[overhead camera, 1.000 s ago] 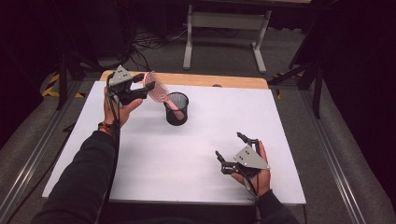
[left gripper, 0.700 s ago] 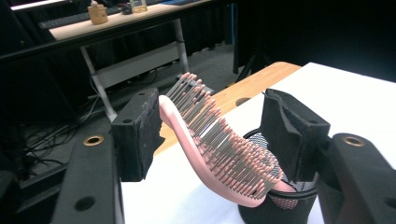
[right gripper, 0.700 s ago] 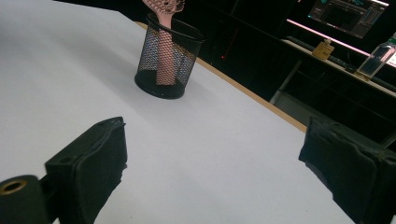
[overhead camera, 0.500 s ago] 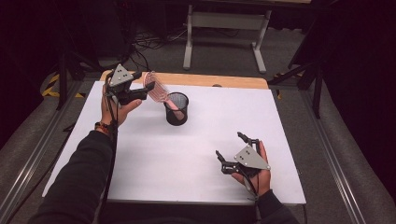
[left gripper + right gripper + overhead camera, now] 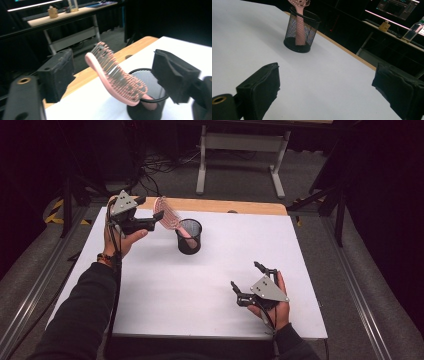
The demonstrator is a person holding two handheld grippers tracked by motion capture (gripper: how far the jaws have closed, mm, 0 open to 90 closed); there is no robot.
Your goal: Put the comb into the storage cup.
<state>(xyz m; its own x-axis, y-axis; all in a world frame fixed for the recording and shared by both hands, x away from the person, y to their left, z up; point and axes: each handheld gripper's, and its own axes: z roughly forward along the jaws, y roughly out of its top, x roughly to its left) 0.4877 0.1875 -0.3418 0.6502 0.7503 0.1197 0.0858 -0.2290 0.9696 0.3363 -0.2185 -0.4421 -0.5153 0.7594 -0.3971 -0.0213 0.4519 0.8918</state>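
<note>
A pink hairbrush (image 5: 167, 214) stands handle-down in a black mesh cup (image 5: 189, 237) at the table's far left, with its head leaning out to the left. My left gripper (image 5: 152, 209) is at the brush head. Its jaws have just been opening. In the left gripper view the brush (image 5: 117, 80) lies between the two pads (image 5: 58, 75) without touching either, and the cup (image 5: 147, 100) is below it. My right gripper (image 5: 245, 276) rests open near the front right with nothing in it. From there the cup (image 5: 300, 32) and the brush handle (image 5: 299, 25) show farther off.
The white tabletop (image 5: 200, 290) has a wooden strip (image 5: 240, 206) along its far edge. Beyond the table stand a metal table frame (image 5: 240, 150), cables and dark floor. A shelf with small bottles (image 5: 414, 31) is off in the background.
The left gripper's jaws have spread apart around the brush head, and the brush now leans free in the cup. The right hand has stayed put.
</note>
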